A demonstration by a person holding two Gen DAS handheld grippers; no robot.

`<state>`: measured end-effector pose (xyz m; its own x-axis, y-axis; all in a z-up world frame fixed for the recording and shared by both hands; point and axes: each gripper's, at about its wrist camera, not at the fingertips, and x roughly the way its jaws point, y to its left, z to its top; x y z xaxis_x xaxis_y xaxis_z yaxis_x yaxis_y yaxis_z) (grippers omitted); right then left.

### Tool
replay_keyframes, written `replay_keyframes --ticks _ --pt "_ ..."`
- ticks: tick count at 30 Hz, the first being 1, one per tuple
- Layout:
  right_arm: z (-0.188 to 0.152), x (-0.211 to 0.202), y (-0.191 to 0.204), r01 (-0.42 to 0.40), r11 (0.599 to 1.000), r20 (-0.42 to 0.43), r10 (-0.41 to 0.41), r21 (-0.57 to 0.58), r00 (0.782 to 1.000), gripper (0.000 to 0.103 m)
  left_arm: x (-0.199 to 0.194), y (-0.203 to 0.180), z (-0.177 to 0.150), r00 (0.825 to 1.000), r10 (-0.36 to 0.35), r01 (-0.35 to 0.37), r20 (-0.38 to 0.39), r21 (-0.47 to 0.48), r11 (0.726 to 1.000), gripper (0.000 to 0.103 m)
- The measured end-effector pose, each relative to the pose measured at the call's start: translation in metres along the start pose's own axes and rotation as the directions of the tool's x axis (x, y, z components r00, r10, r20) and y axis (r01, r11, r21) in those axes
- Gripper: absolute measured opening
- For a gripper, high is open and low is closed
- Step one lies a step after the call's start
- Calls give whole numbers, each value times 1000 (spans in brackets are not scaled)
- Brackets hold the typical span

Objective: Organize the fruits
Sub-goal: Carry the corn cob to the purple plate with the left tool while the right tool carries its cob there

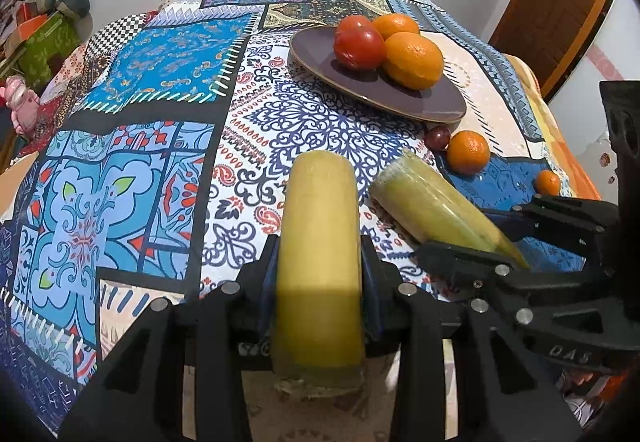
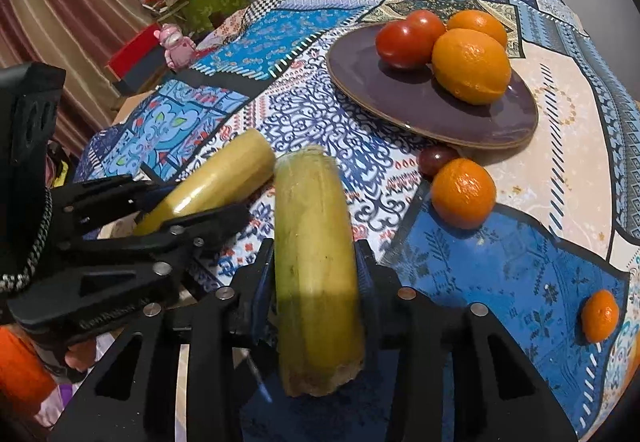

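Clamped in each gripper is a yellow-green stalk: left gripper (image 1: 320,266) on one stalk (image 1: 318,262), right gripper (image 2: 316,274) on another (image 2: 316,266), both above the cloth (image 1: 160,82). Approx. half done: two oranges (image 1: 414,60) & two tomatoes (image 1: 358,48) are already on the plate (image 1: 320,54). Left outside: two oranges (image 2: 463,193), a dark fruit (image 2: 436,158), plus both stalks.

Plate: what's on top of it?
The plate carries two tomatoes and two oranges, bunched on its far side. The back orange and the back tomato are partly hidden by the front ones. Nothing else shows on it.
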<state>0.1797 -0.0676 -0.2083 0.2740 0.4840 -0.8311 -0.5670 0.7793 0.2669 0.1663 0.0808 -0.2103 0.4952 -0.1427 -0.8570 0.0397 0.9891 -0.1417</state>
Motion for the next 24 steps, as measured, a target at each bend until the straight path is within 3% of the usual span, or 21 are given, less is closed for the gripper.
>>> replay_keyframes --ticks 10,24 --pt "9 -20 -6 -31 999 66 29 32 997 35 -9 8 8 999 -29 30 17 -59 998 37" --pt "43 -63 -57 66 989 206 -92 131 974 35 -32 2 56 992 5 -2 127 -31 1000 37"
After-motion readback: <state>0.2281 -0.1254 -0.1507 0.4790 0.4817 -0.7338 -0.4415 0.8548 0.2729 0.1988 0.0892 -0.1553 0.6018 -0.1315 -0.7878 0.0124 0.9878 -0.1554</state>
